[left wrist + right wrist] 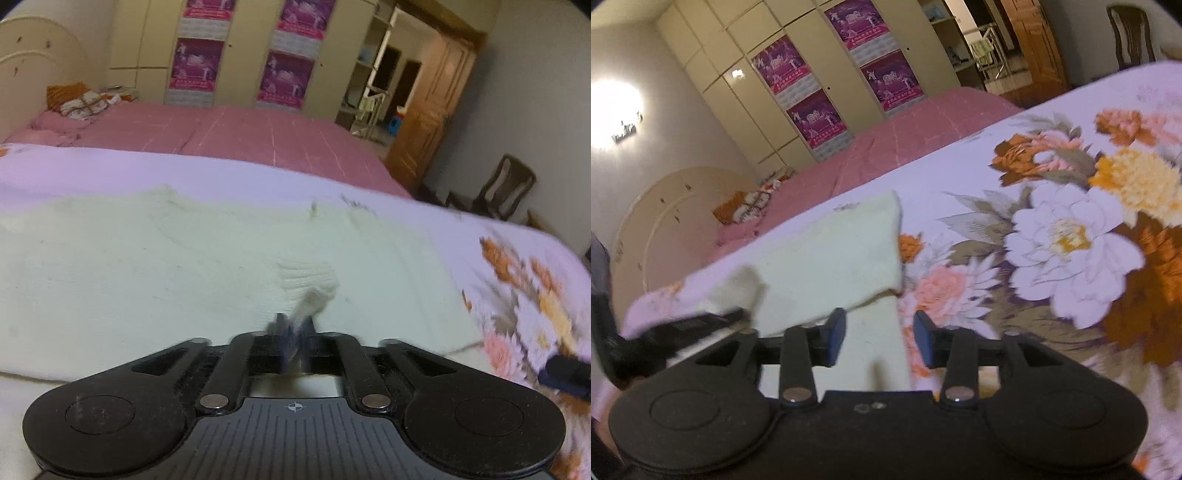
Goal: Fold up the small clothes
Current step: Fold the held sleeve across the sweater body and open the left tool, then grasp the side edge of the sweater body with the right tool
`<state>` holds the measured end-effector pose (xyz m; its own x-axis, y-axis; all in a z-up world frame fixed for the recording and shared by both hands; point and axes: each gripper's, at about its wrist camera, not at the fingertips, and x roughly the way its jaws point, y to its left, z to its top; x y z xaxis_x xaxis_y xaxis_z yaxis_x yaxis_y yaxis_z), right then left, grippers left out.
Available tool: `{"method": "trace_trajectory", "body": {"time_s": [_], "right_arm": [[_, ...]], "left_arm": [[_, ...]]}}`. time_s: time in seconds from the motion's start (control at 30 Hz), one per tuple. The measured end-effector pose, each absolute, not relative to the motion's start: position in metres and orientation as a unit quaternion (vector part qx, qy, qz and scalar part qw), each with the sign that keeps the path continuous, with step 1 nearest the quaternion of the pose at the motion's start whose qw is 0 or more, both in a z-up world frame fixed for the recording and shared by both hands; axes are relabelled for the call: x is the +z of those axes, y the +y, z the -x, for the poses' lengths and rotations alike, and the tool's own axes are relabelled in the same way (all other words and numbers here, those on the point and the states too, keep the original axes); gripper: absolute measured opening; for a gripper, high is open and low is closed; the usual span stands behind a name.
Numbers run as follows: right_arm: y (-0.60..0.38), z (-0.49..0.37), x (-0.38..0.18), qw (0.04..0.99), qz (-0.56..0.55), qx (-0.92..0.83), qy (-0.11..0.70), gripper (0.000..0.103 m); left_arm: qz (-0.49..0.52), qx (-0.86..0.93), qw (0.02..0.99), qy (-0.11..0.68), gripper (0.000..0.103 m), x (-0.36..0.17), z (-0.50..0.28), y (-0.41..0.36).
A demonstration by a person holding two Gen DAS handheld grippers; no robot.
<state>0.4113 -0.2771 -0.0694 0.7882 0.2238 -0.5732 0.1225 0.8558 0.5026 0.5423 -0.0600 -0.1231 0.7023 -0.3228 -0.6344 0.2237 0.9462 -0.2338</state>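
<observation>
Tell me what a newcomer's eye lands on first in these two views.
The pale cream knit garment lies spread across the near side of the bed, a fold of it pinched in the shut left tongs. Big orange and white flowers on the bedspread fill the right wrist view, where the right tongs stand open over the garment's edge.

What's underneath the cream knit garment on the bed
The cream knit garment lies on a floral sheet, which shows around its edges. The left gripper is shut on a pinched fold. Whatever sits directly beneath the fabric is covered.
</observation>
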Motion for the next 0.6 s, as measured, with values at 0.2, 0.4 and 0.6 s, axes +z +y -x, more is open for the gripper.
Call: {"method": "trace_trajectory", "body": {"time_s": [0.2,0.4,0.6], "right_arm": [[-0.249,-0.448,-0.082,0.894,-0.297,0.071,0.328,0.05],[-0.212,-0.488,-0.097,0.884,-0.293,0.111,0.347,0.05],[-0.175,-0.523,-0.105,0.887,-0.247,0.126,0.369,0.048]], "left_arm": [[0.073,-0.106,0.95,0.286,0.068,-0.09,-0.479,-0.017],[0.092,0.016,0.953,0.289,0.062,-0.095,-0.419,0.088],[0.118,0.032,0.942,0.313,0.062,-0.115,-0.414,0.102]]}}
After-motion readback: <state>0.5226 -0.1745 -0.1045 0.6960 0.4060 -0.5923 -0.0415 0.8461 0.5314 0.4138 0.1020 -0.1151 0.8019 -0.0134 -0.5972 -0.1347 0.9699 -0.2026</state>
